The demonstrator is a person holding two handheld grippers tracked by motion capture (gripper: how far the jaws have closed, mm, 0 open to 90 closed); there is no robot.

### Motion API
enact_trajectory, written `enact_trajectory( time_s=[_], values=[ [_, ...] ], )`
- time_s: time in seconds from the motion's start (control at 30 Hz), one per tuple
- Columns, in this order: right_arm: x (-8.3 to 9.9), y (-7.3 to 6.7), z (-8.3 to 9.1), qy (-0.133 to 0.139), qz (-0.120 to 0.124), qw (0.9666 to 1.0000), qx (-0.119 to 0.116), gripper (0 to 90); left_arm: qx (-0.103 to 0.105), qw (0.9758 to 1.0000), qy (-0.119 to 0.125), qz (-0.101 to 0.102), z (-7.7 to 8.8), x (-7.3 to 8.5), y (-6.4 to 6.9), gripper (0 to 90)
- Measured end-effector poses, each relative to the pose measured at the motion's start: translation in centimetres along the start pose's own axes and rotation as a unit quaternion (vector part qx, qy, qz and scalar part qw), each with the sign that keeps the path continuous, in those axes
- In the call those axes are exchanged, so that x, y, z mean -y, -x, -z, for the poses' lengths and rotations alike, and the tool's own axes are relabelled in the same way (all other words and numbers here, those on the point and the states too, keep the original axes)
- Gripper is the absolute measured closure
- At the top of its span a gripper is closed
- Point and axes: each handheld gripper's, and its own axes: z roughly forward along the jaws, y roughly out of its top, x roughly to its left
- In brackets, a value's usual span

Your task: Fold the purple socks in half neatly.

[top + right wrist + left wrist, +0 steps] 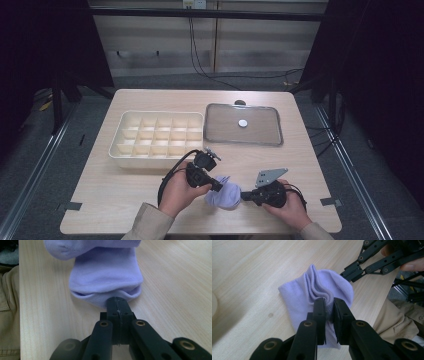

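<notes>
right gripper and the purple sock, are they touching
Touching. In the right gripper view the right gripper has its jaws shut on the edge of the purple sock, pinching the fabric between them.

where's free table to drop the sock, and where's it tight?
Free: bare wood at the table's near left corner, below the divided tray; also the strip right of the lidded tray. Tight: near middle, where both grippers, left and right, pinch the purple sock.
</notes>
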Motion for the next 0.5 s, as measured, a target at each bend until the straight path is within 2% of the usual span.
enact_trajectory(
  time_s=[0.23, 0.27, 0.5],
  values=[
    [-0.04, -0.05, -0.1, 0.001, 0.001, 1.0, -0.002, 90.0, -0.002, 1.0, -0.001, -0.009, -0.07, -0.22, 0.03, 80.8],
    [-0.07, -0.08, -0.12, 0.001, 0.002, 1.0, -0.003, 90.0, -0.001, 1.0, 0.001, -0.002, -0.09, -0.23, 0.12, 80.8],
    [-0.18, -0.22, -0.28, 0.003, 0.004, 1.0, -0.003, 90.0, -0.002, 1.0, 0.002, -0.003, -0.15, -0.08, 0.16, 80.8]
  ],
)
